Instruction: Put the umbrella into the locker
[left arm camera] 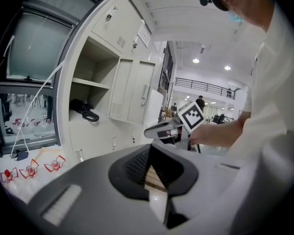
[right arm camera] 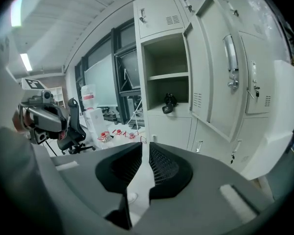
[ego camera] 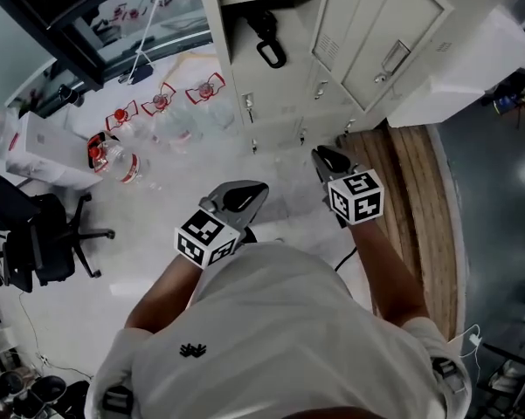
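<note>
The black folded umbrella (ego camera: pixel 266 37) with its loop handle lies on the shelf of an open locker (ego camera: pixel 245 77) compartment, also seen in the left gripper view (left arm camera: pixel 83 109) and the right gripper view (right arm camera: pixel 169 103). Neither gripper touches it. My left gripper (ego camera: pixel 255 190) hangs over the floor well short of the locker, its jaw tips meeting and nothing between them (left arm camera: pixel 149 148). My right gripper (ego camera: pixel 320 154) is beside it, nearer the lower doors, jaws a narrow slit apart and empty (right arm camera: pixel 142 148).
The compartment's door (right arm camera: pixel 210 67) stands swung open to the right. Several water bottles with red labels (ego camera: pixel 157 103) lie on the floor left of the locker. A black office chair (ego camera: pixel 35 234) is at the far left. A white box (ego camera: pixel 454 77) sits right of the locker, by a wooden floor strip (ego camera: pixel 419 199).
</note>
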`<state>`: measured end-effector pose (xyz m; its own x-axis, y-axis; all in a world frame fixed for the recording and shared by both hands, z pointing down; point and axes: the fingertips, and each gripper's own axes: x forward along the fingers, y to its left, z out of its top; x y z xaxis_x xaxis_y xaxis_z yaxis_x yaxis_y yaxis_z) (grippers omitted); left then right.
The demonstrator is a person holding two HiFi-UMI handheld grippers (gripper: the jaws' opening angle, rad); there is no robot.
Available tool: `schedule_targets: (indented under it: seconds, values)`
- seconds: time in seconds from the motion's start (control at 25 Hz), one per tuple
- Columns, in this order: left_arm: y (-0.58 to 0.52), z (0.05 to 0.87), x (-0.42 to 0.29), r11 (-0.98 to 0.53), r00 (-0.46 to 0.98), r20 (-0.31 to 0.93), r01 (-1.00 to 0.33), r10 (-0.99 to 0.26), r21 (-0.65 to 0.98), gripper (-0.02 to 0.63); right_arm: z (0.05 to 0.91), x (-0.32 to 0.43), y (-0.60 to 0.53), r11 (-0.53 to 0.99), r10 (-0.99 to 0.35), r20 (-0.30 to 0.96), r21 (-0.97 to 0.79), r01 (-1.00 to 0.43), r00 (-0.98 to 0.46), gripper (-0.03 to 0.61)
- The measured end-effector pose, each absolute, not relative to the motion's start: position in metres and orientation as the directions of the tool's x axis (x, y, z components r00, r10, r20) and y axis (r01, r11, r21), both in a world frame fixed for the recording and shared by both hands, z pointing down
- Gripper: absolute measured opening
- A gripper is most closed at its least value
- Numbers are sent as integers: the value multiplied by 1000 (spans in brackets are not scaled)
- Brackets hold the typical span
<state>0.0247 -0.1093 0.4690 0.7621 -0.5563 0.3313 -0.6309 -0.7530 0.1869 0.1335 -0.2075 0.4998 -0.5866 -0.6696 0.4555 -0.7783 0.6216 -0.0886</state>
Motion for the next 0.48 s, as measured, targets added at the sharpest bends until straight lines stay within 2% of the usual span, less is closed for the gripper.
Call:
schedule_targets:
  seconds: [0.48]
  values:
    - [-64,469,32,-732,728,352,-664,-588,150,57,488,143,-125,667,-636,419,-124,-735,-648,6]
